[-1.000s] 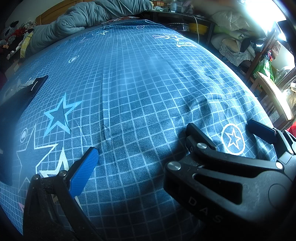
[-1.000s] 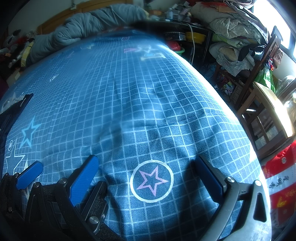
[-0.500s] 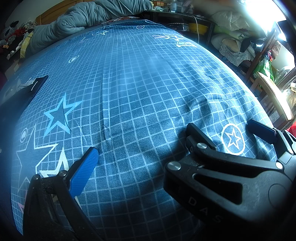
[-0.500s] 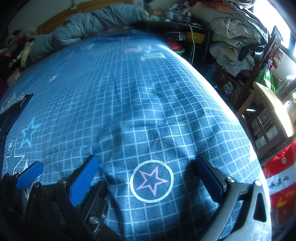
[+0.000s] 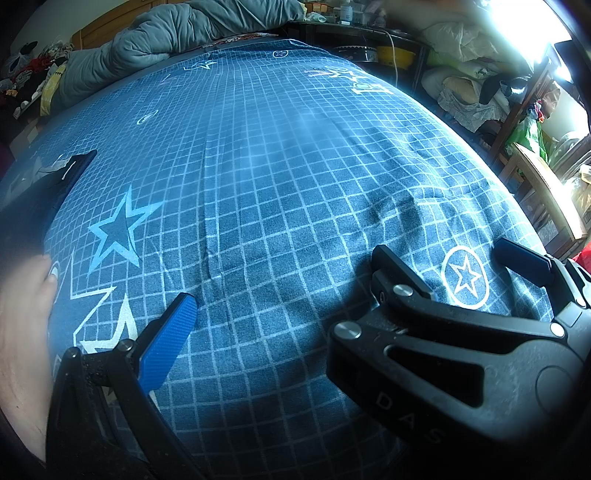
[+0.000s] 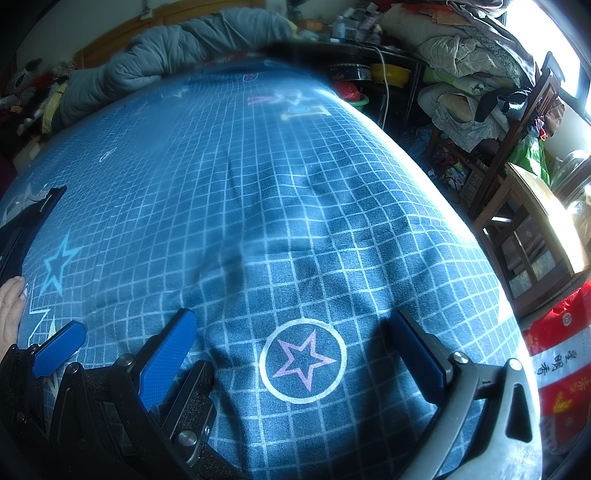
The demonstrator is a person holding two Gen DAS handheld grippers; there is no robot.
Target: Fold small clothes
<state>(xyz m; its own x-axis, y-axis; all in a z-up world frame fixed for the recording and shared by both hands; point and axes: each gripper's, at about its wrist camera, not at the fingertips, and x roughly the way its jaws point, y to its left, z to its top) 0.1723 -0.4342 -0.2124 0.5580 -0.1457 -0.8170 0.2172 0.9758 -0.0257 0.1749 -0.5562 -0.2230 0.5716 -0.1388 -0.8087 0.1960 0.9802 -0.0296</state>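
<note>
A dark navy garment (image 5: 37, 199) lies at the far left of the bed, partly cut off by the frame edge; it is also visible in the right wrist view (image 6: 22, 225). A person's bare hand (image 5: 22, 314) rests on the sheet just below it. My left gripper (image 5: 288, 295) is open and low over the blue grid sheet (image 5: 280, 166), with nothing between its fingers. My right gripper (image 6: 295, 317) sits close beside it on the right, open and empty, straddling a circled star print (image 6: 303, 360). Both are well right of the garment.
A rolled grey quilt (image 5: 177, 33) lies along the far end of the bed. Beyond the bed's right edge are a wooden chair (image 6: 524, 218), heaped laundry (image 6: 465, 48), a dark table with tins and a red sack (image 6: 561, 365).
A bare hand has come into view at the left edge, next to the dark garment. Neither gripper has moved.
</note>
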